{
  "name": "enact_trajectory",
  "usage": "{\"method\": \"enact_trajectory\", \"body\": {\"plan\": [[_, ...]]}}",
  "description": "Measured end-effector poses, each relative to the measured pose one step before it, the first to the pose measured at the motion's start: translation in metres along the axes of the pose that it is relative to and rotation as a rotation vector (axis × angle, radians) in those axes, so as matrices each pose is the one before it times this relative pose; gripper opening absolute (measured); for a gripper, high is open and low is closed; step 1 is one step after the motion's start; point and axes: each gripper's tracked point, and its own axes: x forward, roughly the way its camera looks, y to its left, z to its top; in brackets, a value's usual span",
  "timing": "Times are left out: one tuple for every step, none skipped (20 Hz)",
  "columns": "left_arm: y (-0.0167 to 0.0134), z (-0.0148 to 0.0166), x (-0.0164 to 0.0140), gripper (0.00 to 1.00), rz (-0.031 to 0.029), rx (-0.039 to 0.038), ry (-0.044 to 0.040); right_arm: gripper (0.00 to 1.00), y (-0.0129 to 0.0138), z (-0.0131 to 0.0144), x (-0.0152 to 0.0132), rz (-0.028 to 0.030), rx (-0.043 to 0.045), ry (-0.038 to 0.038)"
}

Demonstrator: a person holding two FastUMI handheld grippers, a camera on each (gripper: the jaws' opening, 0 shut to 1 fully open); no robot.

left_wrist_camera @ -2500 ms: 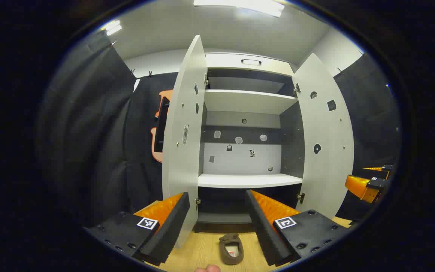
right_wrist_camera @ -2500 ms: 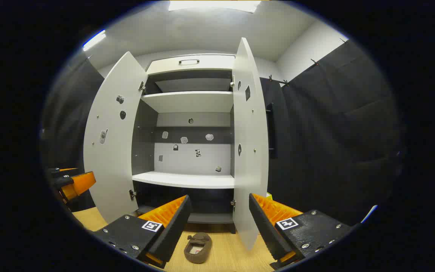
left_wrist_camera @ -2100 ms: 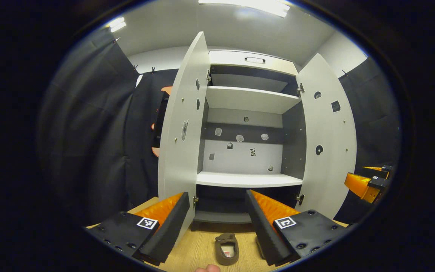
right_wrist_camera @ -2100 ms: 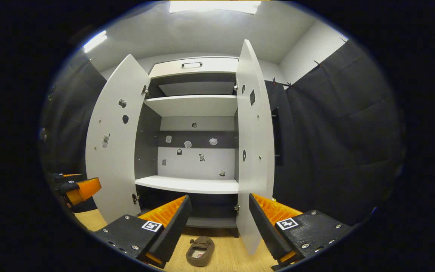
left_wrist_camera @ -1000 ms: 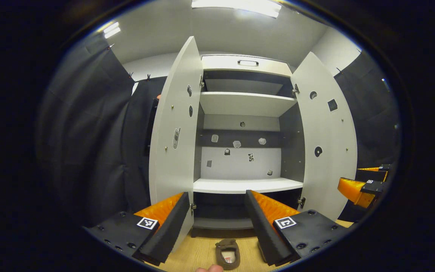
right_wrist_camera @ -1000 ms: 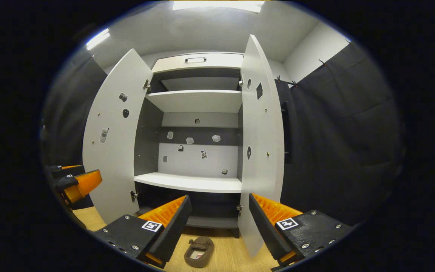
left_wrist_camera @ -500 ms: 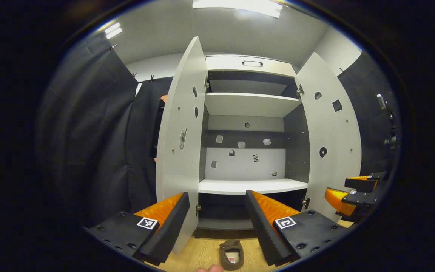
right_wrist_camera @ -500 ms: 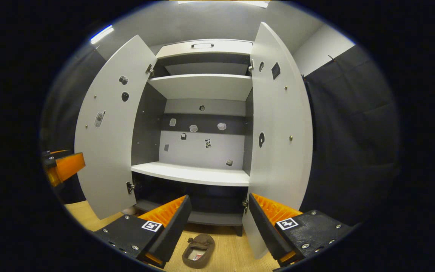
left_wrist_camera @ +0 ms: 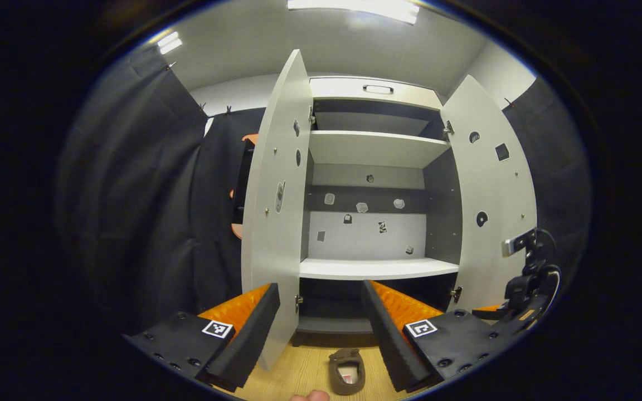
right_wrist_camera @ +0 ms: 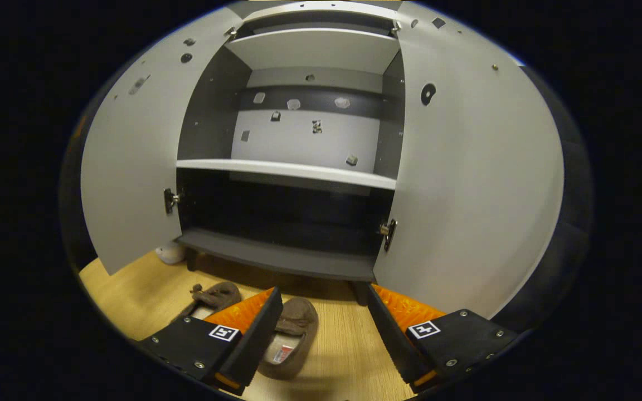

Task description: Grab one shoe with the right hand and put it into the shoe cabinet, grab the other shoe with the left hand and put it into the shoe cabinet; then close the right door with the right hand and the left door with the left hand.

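Observation:
The grey shoe cabinet (left_wrist_camera: 377, 268) stands with its left door (left_wrist_camera: 273, 223) and right door (left_wrist_camera: 494, 206) swung wide. In the left gripper view, one brown shoe (left_wrist_camera: 346, 370) lies on the wooden floor below my open left gripper (left_wrist_camera: 320, 292). Far right in that view, my right gripper (left_wrist_camera: 521, 292) hangs low beside the right door. In the right gripper view, my right gripper (right_wrist_camera: 325, 295) is open and low over the floor. A brown shoe (right_wrist_camera: 293, 331) lies just past its fingers, partly behind the left one. The second brown shoe (right_wrist_camera: 213, 295) lies further left. The dark bottom shelf (right_wrist_camera: 276, 257) holds nothing.
Black cloth walls flank the cabinet on both sides. A small white object (right_wrist_camera: 169, 253) sits on the floor under the left door's (right_wrist_camera: 131, 161) lower corner. The right door (right_wrist_camera: 466, 167) stands close to my right gripper. A person's fingertip (left_wrist_camera: 310, 396) shows at the bottom edge.
My right gripper has dropped low and moved in toward the cabinet's foot, so both shoes now lie close before it. The left gripper has barely shifted.

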Motion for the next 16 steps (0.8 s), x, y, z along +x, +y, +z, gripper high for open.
{"method": "enact_trajectory", "body": {"plan": [[0.00194,-0.00053,-0.00025,0.96,0.00497,0.00602,-0.00046,0.94,0.00051,-0.022,0.01031,-0.00316,-0.01087,0.04763],[0.00107,-0.00135,-0.00054,0.96,0.00396,0.00823,-0.00092,0.94,-0.00025,-0.01779,0.0095,-0.00405,-0.01192,0.03866],[0.00031,-0.00098,0.00113,0.96,0.00037,0.00663,0.0023,0.94,0.00028,-0.01482,0.00736,-0.00389,-0.00796,0.04158],[-0.00067,-0.00196,0.0003,0.96,-0.00006,0.0021,0.0014,0.95,0.00271,-0.01609,0.00598,0.00616,-0.00266,0.04373],[0.00016,-0.00123,0.00011,0.96,0.00104,-0.00242,0.00236,0.95,0.00083,-0.01127,0.0077,0.00303,-0.00241,0.03199],[0.00033,-0.002,0.00029,0.96,0.00077,-0.00518,0.00461,0.95,0.00139,-0.00681,0.00475,0.00034,-0.00454,0.01741],[0.0007,-0.00212,0.00039,0.96,0.0001,-0.00609,0.00475,0.95,0.00048,-0.00713,0.00445,-0.001,-0.00096,0.01709],[0.00054,-0.00181,0.00125,0.96,0.00207,-0.00435,0.00476,0.95,0.00208,-0.00372,0.00431,0.0031,0.00527,0.01145],[0.00132,-0.00208,0.00055,0.99,0.00292,-0.00347,0.00404,0.95,0.00295,-0.00425,0.00392,0.00783,0.00382,0.0181],[0.00098,-0.00116,-0.00005,0.99,0.00313,-0.00223,0.00381,0.95,0.00301,-0.00439,0.00501,0.00764,-0.00505,0.01919],[0.00144,-0.00098,0.00075,0.96,0.00347,-0.00089,0.00392,0.95,-0.00062,-0.00489,0.00666,-0.00376,-0.01578,0.01719],[0.00093,-0.00144,0.00039,0.96,0.00155,0.00045,0.00337,0.92,-0.00118,-0.0019,0.00623,-0.0034,-0.00713,0.01015],[0.00123,0.00024,0.00106,0.96,0.00232,0.00075,0.00021,0.95,0.00492,0.0008,0.00645,0.01746,0.01894,0.00141],[0.00138,-0.00005,0.00004,0.96,0.00276,0.00064,0.00036,0.95,0.00305,0.00004,0.00742,0.01567,0.01265,0.00458],[0.00062,-0.00045,0.00028,0.96,0.00179,-0.00042,0.00188,0.94,-0.00158,-0.00107,0.00656,0.00554,-0.00248,0.00689],[0.00037,-0.00102,0.0007,0.96,0.00186,-0.00184,0.00199,0.94,0.00058,-0.00148,0.00605,0.0136,0.0007,0.00943]]}}
